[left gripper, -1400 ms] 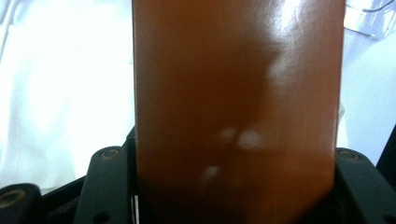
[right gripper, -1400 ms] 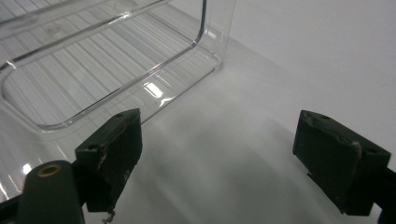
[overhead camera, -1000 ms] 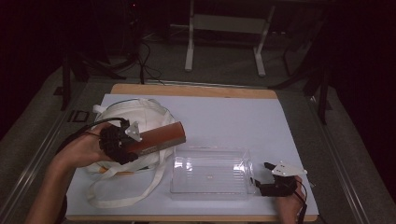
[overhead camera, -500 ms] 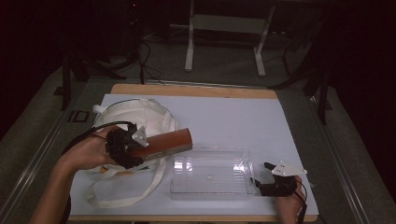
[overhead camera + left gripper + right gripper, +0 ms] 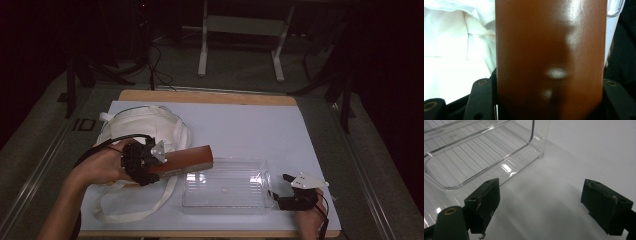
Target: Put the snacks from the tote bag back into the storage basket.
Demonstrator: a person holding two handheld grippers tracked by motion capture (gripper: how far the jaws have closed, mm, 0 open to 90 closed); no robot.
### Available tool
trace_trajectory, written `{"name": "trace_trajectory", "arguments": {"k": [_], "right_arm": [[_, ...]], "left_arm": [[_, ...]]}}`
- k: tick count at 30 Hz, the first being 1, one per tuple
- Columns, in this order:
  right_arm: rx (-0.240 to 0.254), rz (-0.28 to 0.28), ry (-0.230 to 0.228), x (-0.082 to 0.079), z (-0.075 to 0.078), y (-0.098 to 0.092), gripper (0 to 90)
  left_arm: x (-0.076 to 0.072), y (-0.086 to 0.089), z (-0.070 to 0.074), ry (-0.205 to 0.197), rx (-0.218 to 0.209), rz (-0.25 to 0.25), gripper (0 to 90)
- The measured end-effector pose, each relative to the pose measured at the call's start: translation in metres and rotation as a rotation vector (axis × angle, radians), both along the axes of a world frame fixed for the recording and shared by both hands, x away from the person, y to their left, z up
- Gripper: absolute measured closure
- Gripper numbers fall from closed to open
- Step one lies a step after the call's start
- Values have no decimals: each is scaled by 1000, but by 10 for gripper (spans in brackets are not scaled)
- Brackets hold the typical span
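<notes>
two grippers are at work over the white-covered table [image 5: 320,130]. the left gripper [image 5: 150,167] is pinched on one end of a brown box [image 5: 186,159], which is held level above the table, its free end reaching over the near-left rim of the clear plastic bin [image 5: 225,187]. in the left gripper view the brown box [image 5: 550,57] is seen clamped between the black jaws, glossy and smooth. the right gripper [image 5: 280,197] is rested on the table just beside the bin's right end, its jaws spread wide with nothing between them. a white cloth bag [image 5: 145,127] lies behind the left hand, its straps trailing forward.

a slip is judged the main risk: the box is gripped at one end only, so it could droop or twist out. the light bin, not yet steadied, could be pushed aside if its rim is struck by the box.
</notes>
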State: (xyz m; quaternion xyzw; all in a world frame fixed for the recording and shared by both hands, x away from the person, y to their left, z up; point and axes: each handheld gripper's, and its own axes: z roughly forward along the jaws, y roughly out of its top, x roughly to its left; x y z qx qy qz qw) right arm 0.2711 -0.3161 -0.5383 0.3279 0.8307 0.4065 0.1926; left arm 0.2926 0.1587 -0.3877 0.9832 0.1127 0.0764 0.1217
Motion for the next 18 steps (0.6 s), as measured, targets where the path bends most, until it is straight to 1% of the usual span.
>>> {"name": "trace_trajectory", "arguments": {"k": [5,9,12,16,18], "right_arm": [[0,0,-1,0,0,0,156],[0,0,1,0,0,0,157],[1,-1,2,0,0,0,156],[1,-2,3,0,0,0,157],[1,-1,2,0,0,0,156]], "left_arm": [[-2,-6,-1,10,2,-18,433],[-4,-10,-2,15,12,-33,433],[-6,-13,-2,14,18,-44,433],[-8,-18,-4,11,38,-62,432],[-9,-20,-5,13,37,-68,432]]}}
